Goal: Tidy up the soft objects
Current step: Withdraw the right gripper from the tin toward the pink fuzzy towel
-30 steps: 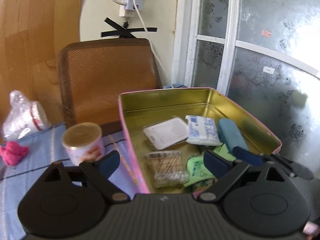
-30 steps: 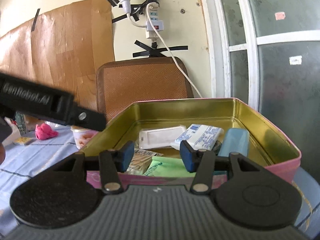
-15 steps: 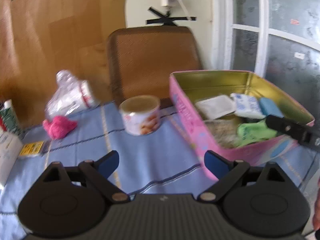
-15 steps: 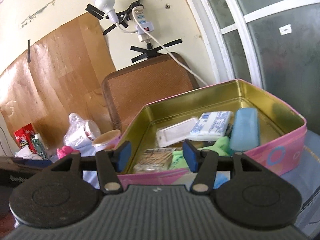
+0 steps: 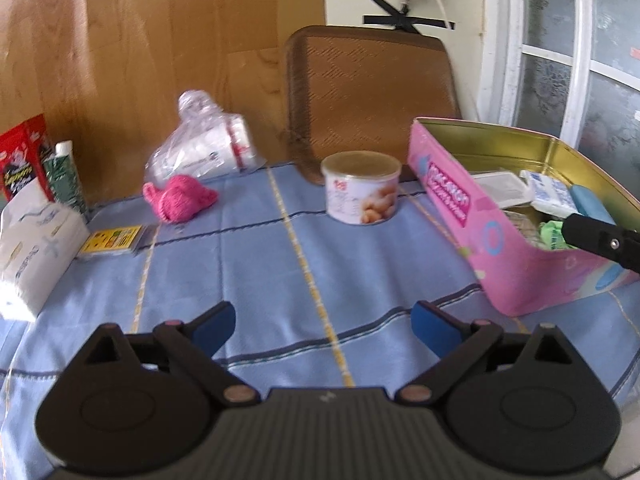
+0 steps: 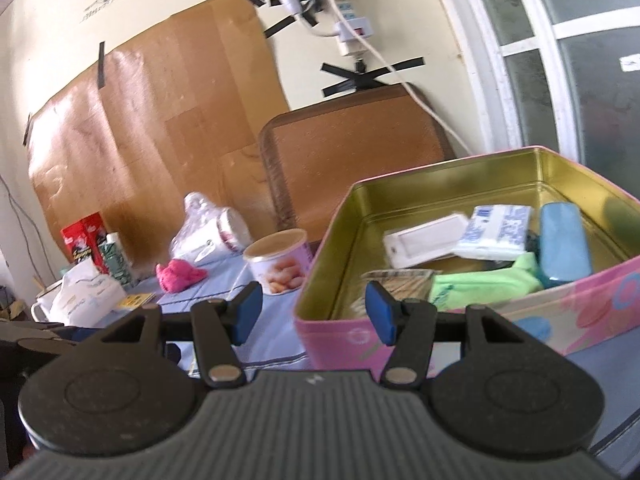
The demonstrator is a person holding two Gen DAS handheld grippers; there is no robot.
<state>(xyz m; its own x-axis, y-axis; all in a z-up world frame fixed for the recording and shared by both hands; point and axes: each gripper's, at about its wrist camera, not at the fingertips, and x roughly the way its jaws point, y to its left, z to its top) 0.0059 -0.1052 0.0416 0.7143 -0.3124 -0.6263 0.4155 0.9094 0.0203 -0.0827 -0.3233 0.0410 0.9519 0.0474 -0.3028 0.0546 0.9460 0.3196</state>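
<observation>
Left gripper (image 5: 322,326) fingers have just been opening, standing wide, holding nothing; pink knit cloth (image 5: 180,197) is lying upper left of them, well apart, on the worktop (image 5: 304,264).

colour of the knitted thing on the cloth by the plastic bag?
Bright pink. The knitted item shows best in the left wrist view, lying on the blue striped tablecloth.

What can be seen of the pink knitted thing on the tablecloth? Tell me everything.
The pink knitted thing is a small, bright pink, crumpled lump of what looks like yarn or cloth, slumped with no clear shape. It lies on the blue striped tablecloth near the far edge, just in front of a clear plastic bag; whether they touch is unclear. A round can stands apart on its right. Nothing grips it, and it lies outside the pink tin.
</observation>
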